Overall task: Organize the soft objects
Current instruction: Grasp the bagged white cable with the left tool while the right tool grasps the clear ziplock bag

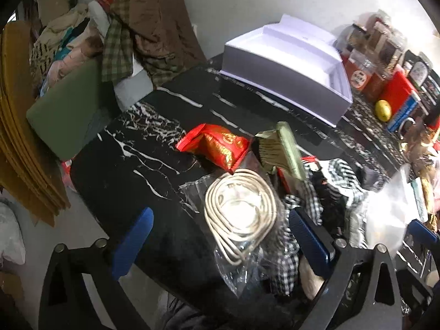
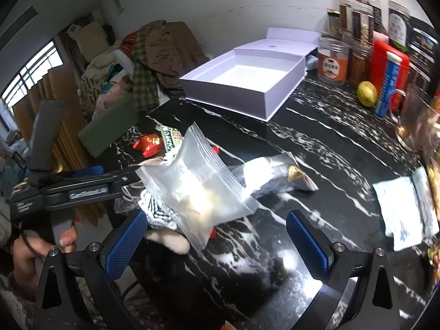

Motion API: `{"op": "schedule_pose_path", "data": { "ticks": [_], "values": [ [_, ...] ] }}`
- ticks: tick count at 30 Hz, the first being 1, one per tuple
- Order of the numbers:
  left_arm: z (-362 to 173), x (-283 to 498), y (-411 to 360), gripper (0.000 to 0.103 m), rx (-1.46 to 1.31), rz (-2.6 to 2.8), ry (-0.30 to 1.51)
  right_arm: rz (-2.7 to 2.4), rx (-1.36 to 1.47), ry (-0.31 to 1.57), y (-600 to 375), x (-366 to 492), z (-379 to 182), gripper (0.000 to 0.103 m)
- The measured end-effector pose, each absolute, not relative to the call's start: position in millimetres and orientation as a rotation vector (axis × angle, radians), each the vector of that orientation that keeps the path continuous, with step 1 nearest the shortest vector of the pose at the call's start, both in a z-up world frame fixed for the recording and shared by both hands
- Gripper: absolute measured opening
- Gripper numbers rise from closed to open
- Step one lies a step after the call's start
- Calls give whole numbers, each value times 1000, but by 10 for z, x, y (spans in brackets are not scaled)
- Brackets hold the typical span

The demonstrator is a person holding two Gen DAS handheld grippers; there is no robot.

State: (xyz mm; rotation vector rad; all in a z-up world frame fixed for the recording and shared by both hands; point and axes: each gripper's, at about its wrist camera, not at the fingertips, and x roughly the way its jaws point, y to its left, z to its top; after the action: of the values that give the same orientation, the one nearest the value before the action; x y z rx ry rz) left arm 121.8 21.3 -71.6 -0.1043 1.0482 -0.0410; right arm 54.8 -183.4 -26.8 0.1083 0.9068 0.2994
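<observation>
While the left gripper (image 1: pixel 220 236) hangs with its blue-padded jaws spread wide over a coil of cream cord (image 1: pixel 240 214) in clear plastic, the right gripper (image 2: pixel 214 239) is spread apart too. A clear plastic packet (image 2: pixel 198 189) sits in front of it, apparently off the black marble-look table (image 2: pixel 316 148), though it's blurry. The open white box (image 2: pixel 242 82) waits at the back.

Between my left fingers (image 1: pixel 132 242) the coiled cord (image 1: pixel 240 214) and checkered cloth (image 1: pixel 291 266) block the way. Ahead, bare black tabletop (image 1: pixel 132 181) lies open up to the white box (image 1: pixel 283 82).
</observation>
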Motion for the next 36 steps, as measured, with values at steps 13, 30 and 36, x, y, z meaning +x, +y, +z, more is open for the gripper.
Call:
{"op": "schedule_pose_path", "data": {
  "ticks": [13, 30, 36],
  "values": [
    [-926, 1404, 212, 76, -166, -87, 1091, 367, 54, 909, -1724, 734, -323, 103],
    [-608, 1276, 101, 21, -99, -183, 915, 390, 19, 900, -1670, 789, -404, 90],
    [-532, 1201, 98, 19, -100, -197, 903, 395, 8, 881, -1643, 778, -395, 66]
  ]
}}
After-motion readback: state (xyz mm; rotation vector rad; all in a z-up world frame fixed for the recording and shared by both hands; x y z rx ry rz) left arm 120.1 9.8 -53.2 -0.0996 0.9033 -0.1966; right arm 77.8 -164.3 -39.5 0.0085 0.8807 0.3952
